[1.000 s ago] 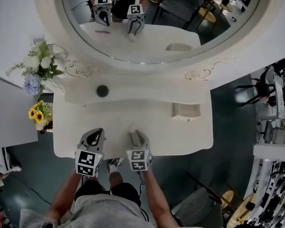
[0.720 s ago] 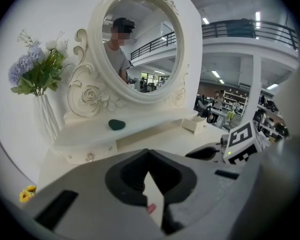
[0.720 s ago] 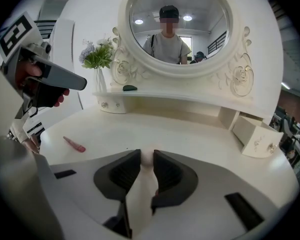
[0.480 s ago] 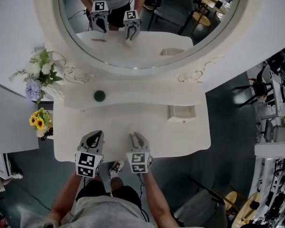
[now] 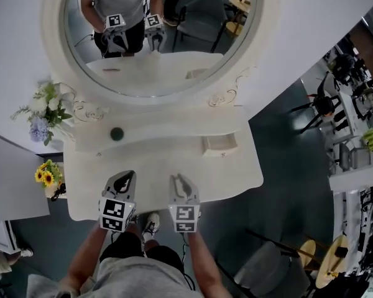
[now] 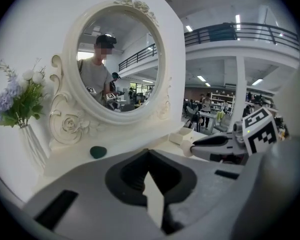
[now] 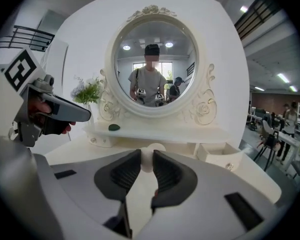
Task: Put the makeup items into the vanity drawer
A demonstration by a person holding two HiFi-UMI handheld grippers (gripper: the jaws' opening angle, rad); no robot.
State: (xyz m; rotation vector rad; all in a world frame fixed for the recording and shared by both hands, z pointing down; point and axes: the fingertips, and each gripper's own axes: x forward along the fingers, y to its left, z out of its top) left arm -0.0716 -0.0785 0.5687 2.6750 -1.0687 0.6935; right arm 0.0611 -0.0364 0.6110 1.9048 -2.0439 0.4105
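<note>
The right gripper has just been closing its jaws. In its own view they now pinch a small white ball, most likely a makeup sponge, with the ribbed pads pressed against both sides. The grip is right at the tips, which would let the ball drop cleanly once the jaws spread again.

The ball is held above the near edge of the dressing table, at the lower middle of the head view. The drawer it probably belongs in stands pulled out at the centre right, under the right end of the shelf. It is open toward the person and looks empty from here, so getting there calls for a carry forward and to the right.

The left gripper hangs beside the right one at the lower left. Its jaws are pressed together with nothing between them. It seems parked there to stay clear of the other gripper's path.

A dark green pad lies on the shelf at the centre left, just below the mirror. It is well apart from the drawer, and it may be another makeup item not yet put away, which the idle left gripper is nearer to. Flowers stand at the far left, out of the way.
</note>
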